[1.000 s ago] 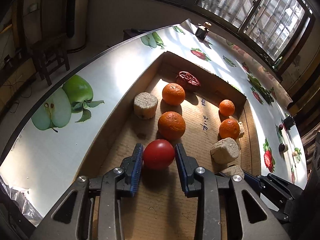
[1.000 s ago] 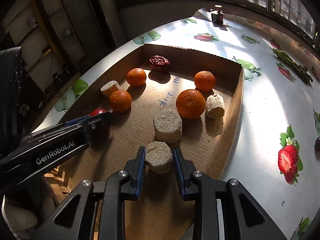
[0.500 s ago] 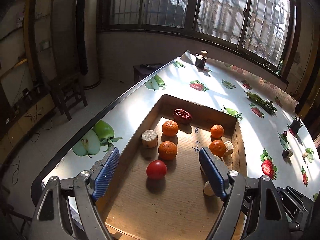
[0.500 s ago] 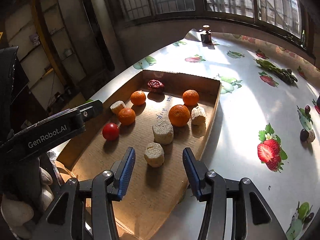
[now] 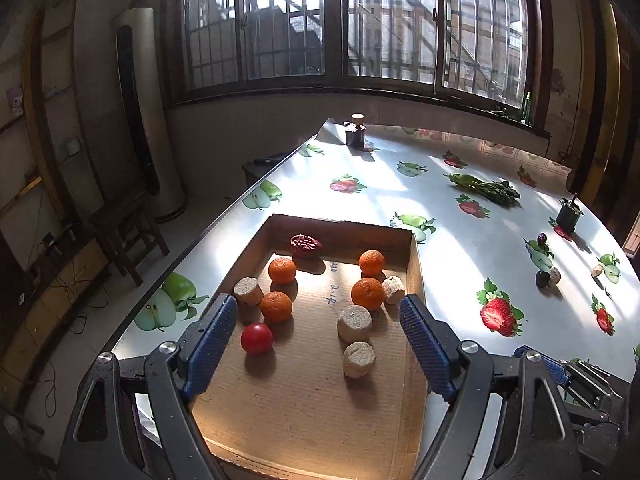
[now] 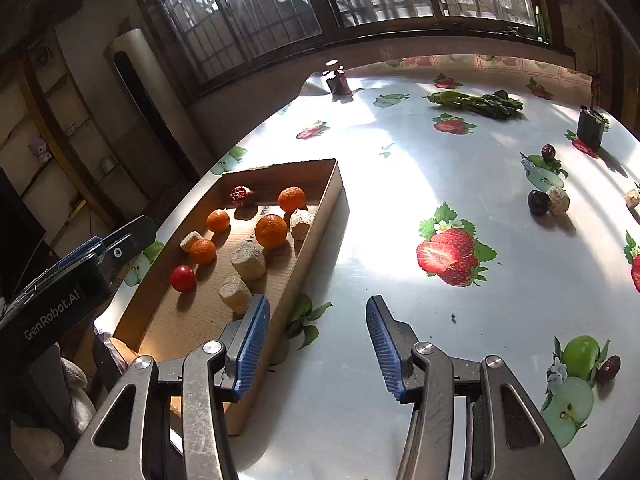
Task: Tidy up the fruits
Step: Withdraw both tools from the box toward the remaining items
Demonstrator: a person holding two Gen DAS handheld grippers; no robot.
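In the left wrist view the left gripper [image 5: 316,344] hangs above the near end of the cardboard tray [image 5: 416,264] with its jaws spread wide after opening and nothing between the pads; the red tomato [image 5: 256,338] lies on the tray floor just inside the left pad, and the nearest pale cork-like chunk [image 5: 359,359] sits further right, short of the right pad. In the right wrist view the right gripper [image 6: 316,350] is released, its jaws lately opened and empty, over the tabletop [image 6: 400,184] just right of the tray [image 6: 320,216]; the chunk [image 6: 235,294] it faces lies in the tray, just beyond its left pad.
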